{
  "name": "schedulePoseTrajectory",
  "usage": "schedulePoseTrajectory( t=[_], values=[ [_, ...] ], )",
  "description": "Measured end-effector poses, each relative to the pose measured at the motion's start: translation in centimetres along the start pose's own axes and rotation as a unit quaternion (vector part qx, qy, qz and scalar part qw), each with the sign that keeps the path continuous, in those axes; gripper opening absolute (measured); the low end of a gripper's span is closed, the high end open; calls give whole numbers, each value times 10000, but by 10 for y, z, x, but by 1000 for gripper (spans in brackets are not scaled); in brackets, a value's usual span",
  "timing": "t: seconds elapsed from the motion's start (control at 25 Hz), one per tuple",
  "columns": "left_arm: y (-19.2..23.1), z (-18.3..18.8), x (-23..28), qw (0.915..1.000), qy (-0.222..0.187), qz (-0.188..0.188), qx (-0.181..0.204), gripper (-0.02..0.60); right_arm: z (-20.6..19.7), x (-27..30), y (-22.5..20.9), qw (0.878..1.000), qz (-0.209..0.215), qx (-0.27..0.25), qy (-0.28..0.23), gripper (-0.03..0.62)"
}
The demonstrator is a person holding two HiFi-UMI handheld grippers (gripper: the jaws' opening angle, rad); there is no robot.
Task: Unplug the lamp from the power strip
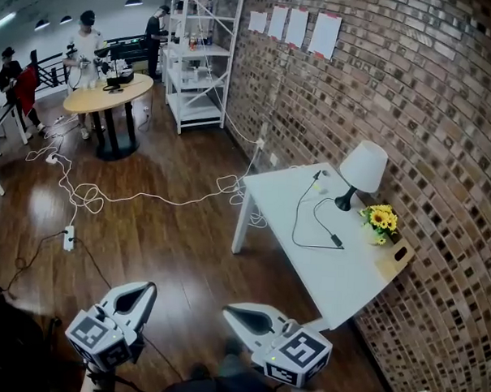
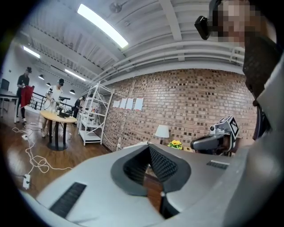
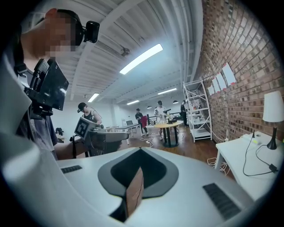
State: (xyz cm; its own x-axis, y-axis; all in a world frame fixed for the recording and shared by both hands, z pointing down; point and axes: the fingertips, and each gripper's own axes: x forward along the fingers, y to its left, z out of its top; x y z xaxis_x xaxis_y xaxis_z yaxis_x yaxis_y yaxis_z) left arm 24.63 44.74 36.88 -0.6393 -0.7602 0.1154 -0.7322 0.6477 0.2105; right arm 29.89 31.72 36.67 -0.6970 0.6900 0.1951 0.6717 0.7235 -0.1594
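Both empty: left gripper (image 1: 148, 288) fingers fully shut, right gripper (image 1: 228, 311) fingers shut too, nothing between either pair. Lamp (image 1: 363, 168) stands on the white table (image 1: 343, 277), well ahead and right of the fingers. Its cord (image 1: 293, 224) runs to the power strip (image 1: 320, 187).

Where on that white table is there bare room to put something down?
The near end of the table, past the loop of black cord, is bare, as is the strip along the edge away from the wall. The wall side is crowded: lamp, sunflowers.
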Motion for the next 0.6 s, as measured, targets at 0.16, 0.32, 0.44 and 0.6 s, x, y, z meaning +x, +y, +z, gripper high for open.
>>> schedulePoseTrajectory(
  t=[0.16, 0.32, 0.44, 0.6],
  values=[
    [5, 0, 7, 9999, 81, 37, 148, 12, -3, 11, -6, 9999, 98, 54, 17, 3],
    [13, 1, 15, 9995, 166, 138, 223, 12, -6, 22, -21, 9997, 201, 157, 29, 3],
    [22, 2, 27, 9993, 208, 218, 242, 12, -6, 30, -37, 9994, 275, 191, 25, 3],
    [29, 14, 58, 9988, 210, 290, 330, 12, 3, 38, -66, 9991, 364, 206, -11, 3]
  ],
)
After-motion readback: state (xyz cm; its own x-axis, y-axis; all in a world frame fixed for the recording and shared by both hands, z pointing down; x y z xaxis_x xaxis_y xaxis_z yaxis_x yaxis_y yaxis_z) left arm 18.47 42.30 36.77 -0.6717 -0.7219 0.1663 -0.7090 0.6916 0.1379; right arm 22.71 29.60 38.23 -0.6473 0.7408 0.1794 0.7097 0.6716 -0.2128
